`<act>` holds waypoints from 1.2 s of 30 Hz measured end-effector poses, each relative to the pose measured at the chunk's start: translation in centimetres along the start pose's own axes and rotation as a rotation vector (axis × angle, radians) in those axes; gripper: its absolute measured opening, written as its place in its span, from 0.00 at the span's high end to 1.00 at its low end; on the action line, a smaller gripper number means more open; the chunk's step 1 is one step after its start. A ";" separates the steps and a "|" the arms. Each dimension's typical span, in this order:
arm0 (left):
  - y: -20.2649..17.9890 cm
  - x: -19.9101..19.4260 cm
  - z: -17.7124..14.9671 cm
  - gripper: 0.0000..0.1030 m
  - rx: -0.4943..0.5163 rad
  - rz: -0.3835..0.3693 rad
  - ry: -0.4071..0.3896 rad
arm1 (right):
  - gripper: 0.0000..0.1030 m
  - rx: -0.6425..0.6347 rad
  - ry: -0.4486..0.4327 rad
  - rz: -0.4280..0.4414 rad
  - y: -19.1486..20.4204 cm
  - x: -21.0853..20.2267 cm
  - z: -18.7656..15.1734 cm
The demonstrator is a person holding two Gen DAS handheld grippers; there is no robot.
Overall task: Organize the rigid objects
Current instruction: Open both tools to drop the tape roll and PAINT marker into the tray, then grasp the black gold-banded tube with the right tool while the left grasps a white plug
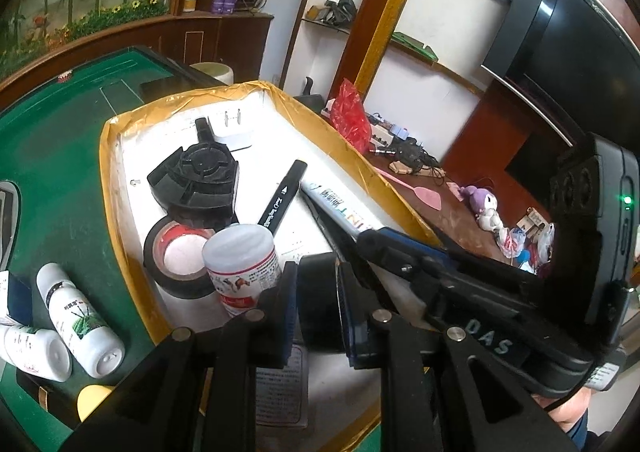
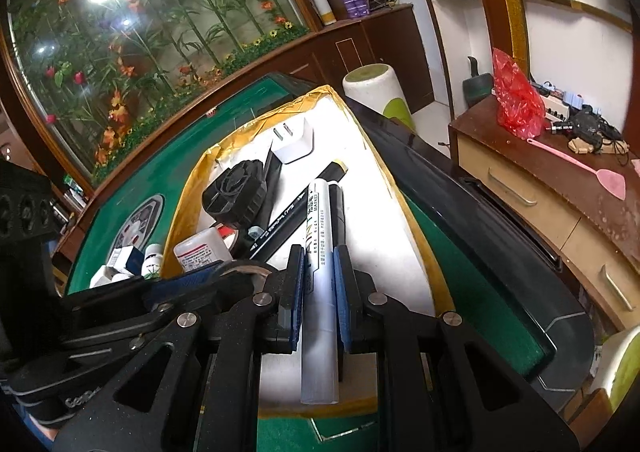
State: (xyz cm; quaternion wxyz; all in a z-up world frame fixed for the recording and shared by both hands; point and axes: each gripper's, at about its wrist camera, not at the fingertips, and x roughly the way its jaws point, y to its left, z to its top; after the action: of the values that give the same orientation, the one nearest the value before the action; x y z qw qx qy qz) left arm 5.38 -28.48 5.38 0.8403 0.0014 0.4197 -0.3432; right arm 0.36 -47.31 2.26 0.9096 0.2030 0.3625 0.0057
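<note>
A white box with gold-taped rim [image 1: 108, 156] [image 2: 192, 188] lies on the green table. Inside are a black round plastic part [image 1: 196, 180], a black tape roll with a red core [image 1: 176, 256], a white bottle [image 1: 240, 264], a black marker [image 1: 284, 192] and a white charger plug [image 2: 294, 142]. My left gripper [image 1: 316, 284] is low over the box's near end, shut on a black round object [image 1: 318, 304] that I cannot identify. Beside it, my right gripper [image 2: 319, 256] is shut on a white paint marker [image 2: 320, 316], which points into the box.
Two white bottles [image 1: 80, 316] and a small blue-and-white carton [image 2: 124, 258] lie on the green felt left of the box. Right of the table stands a wooden cabinet [image 2: 540, 204] with a red bag [image 2: 516, 100] and a pink fly swatter [image 2: 608, 176]. A white stool [image 2: 376, 92] stands behind.
</note>
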 end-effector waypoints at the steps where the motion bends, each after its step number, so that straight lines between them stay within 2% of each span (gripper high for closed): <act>1: 0.0 0.0 0.0 0.81 0.002 -0.006 -0.001 | 0.86 -0.009 0.004 -0.005 0.1 0.1 0.0; 4: -0.1 -0.1 0.0 0.78 0.005 -0.020 0.008 | 0.85 -0.016 0.009 -0.013 0.2 0.2 -0.2; 8: 0.1 -0.5 0.1 0.68 -0.006 -0.042 0.007 | 0.73 -0.020 -0.022 -0.044 0.5 -0.7 0.0; 13: 0.3 -2.5 0.0 0.54 -0.007 -0.060 -0.040 | 0.72 0.014 -0.055 -0.025 0.4 -2.4 0.4; 20: 2.8 -6.6 -0.3 0.51 -0.041 -0.053 -0.107 | 0.72 -0.024 -0.060 0.026 3.1 -3.9 0.2; 24: 5.9 -9.9 -0.8 0.51 -0.058 0.023 -0.147 | 0.72 -0.075 -0.050 0.057 5.6 -4.2 0.1; 26: 8.5 -12.1 -1.3 0.50 -0.057 0.101 -0.168 | 0.72 -0.104 -0.032 0.084 7.1 -4.1 -0.3; 28: 11.0 -13.5 -2.2 0.35 -0.066 0.142 -0.159 | 0.72 -0.138 -0.014 0.103 8.4 -3.9 -0.7; 30: 14.7 -15.1 -3.6 0.34 -0.113 0.225 -0.167 | 0.72 -0.184 0.009 0.128 10.2 -3.7 -1.2; 33: 18.8 -16.5 -4.8 0.34 -0.187 0.297 -0.175 | 0.72 -0.254 0.040 0.175 12.9 -3.2 -2.2; 35: 21.1 -16.0 -5.0 0.34 -0.211 0.354 -0.136 | 0.72 -0.304 0.075 0.215 14.9 -2.4 -3.0; 36: 22.0 -15.3 -5.0 0.34 -0.221 0.348 -0.103 | 0.72 -0.319 0.094 0.233 15.6 -2.0 -3.3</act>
State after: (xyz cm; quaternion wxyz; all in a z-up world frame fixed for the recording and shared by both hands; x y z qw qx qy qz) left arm 8.22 -1.43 6.66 0.9023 -0.0361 0.4046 -0.1443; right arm -1.17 -32.08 7.22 0.9055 0.0964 0.3731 0.1778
